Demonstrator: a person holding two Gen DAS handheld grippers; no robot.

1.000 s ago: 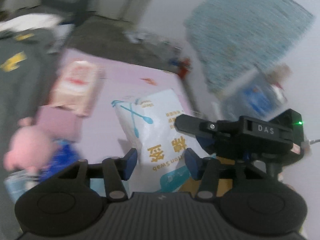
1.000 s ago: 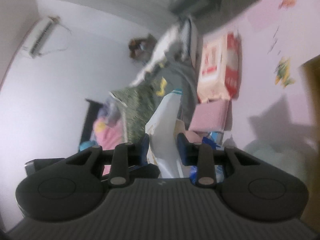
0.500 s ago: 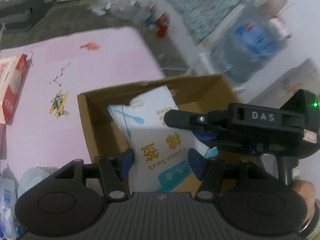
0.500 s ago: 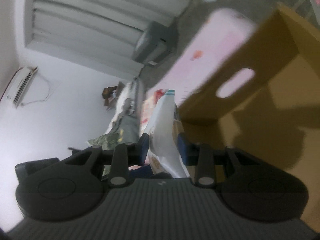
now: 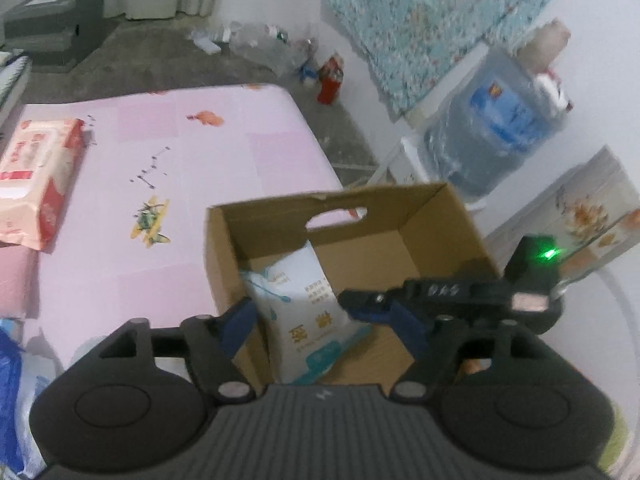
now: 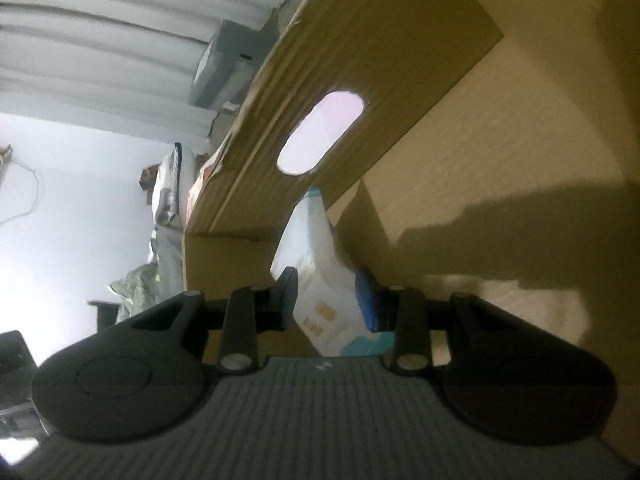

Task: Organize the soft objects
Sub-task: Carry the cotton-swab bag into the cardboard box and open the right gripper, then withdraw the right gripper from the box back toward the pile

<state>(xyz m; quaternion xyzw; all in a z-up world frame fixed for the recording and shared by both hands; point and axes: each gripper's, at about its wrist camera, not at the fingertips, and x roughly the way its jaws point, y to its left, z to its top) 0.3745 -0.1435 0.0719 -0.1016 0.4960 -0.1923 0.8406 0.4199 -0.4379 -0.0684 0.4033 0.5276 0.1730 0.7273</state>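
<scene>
A white cotton swab bag (image 5: pixel 304 304) stands on end inside an open cardboard box (image 5: pixel 440 216), against its left wall. My right gripper (image 6: pixel 326 300) is shut on the bag (image 6: pixel 316 248), reaching into the box (image 6: pixel 400 60) from the right. Its black housing (image 5: pixel 448 292) shows in the left wrist view. My left gripper (image 5: pixel 322 320) hovers over the box's near side and its jaws are opening. The bag is between the blue pads, and the right pad (image 5: pixel 404 328) stands clear of it.
The box sits at the near right corner of a pink mat (image 5: pixel 200 152). A red and white tissue pack (image 5: pixel 36 184) lies at the mat's left. A large water jug (image 5: pixel 492 132), a red can (image 5: pixel 330 84) and plastic litter stand on the floor beyond.
Both grippers carried the bag from over the mat to the box and lowered it inside. The left jaws have spread wider and come off the bag. The right stays shut on it.
</scene>
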